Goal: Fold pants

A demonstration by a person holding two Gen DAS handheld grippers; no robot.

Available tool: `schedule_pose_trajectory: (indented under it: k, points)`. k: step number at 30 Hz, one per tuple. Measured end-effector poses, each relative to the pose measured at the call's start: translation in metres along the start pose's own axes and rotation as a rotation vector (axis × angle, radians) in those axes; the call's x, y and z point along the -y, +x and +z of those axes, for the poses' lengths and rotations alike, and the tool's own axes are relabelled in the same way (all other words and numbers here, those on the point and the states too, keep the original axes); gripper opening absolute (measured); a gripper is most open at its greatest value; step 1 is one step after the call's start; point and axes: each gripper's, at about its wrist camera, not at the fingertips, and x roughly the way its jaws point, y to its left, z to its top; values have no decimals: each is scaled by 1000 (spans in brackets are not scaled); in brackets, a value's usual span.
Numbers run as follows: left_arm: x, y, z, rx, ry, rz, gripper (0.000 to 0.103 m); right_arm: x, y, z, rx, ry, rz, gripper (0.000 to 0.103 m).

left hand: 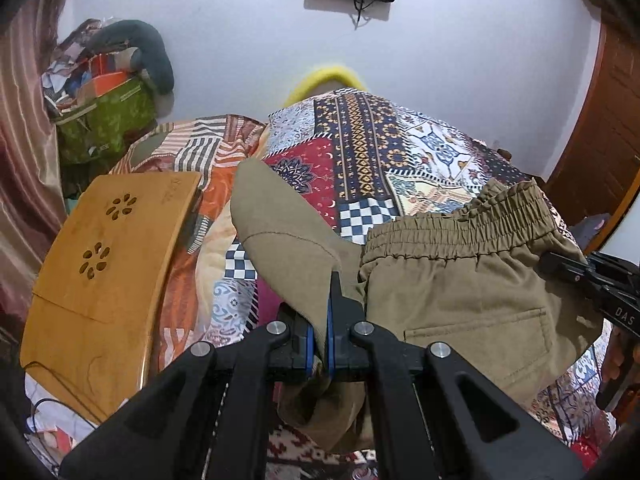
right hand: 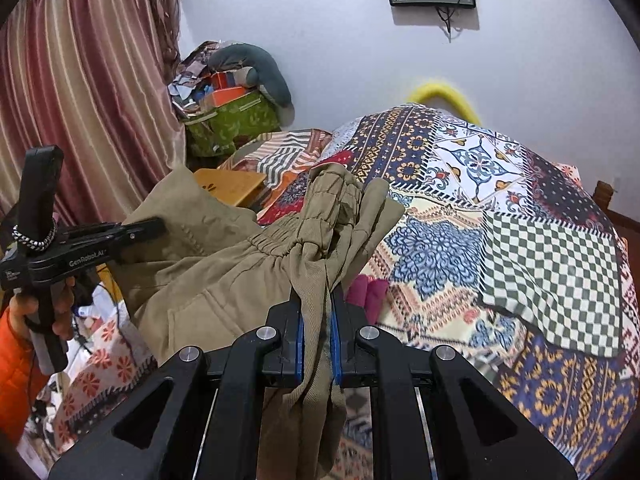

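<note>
While both tongs are clamped on cloth, the left gripper (left hand: 319, 320) on a fold of the khaki cotton pants (left hand: 460, 292) and the right gripper (right hand: 318, 320) on the bunched elastic waistband (right hand: 320, 220), the garment hangs lifted over the patchwork quilt (right hand: 520, 240). I'd pull the hands apart to tauten it, then lower it flat before folding.

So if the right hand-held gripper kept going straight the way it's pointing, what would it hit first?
The right hand-held gripper is already shut on the khaki pants. Straight ahead, their bunched elastic waistband comes first, then probably the patchwork bedspread behind it, though depth is hard to judge through the fisheye.
</note>
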Motion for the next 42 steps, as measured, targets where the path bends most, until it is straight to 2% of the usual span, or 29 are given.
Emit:
schedule_pose_trajectory:
  k: [6,12,16,22,25,27,29,35,42]
  points:
    - [-19,38,-8,-65,-36,-3,4,10,27,-9,-48,24,-19,9]
    - [-42,69,-32,-141,-73,39,4,26,51,-33,-143,29,-59,9]
    - [-59,82,-50,-200,-125,26,6,38,54,-38,-176,73,-41,10]
    - [-58,89,-64,-211,-120,53,10,33,58,-43,-204,41,-73,17]
    - [-58,87,-64,-219,-130,63,14,34,57,-43,-213,47,-89,22]
    - [-60,84,-64,-224,-145,79,20,37,56,-43,-220,62,-102,30]
    - [-62,79,-66,-224,-154,89,24,39,52,-44,-223,75,-118,43]
    - [-58,54,-67,-220,-141,120,26,36,34,-42,-218,71,-128,44]
    - [-31,-1,-57,-147,-71,132,26,20,-10,-28,-130,45,-119,44]
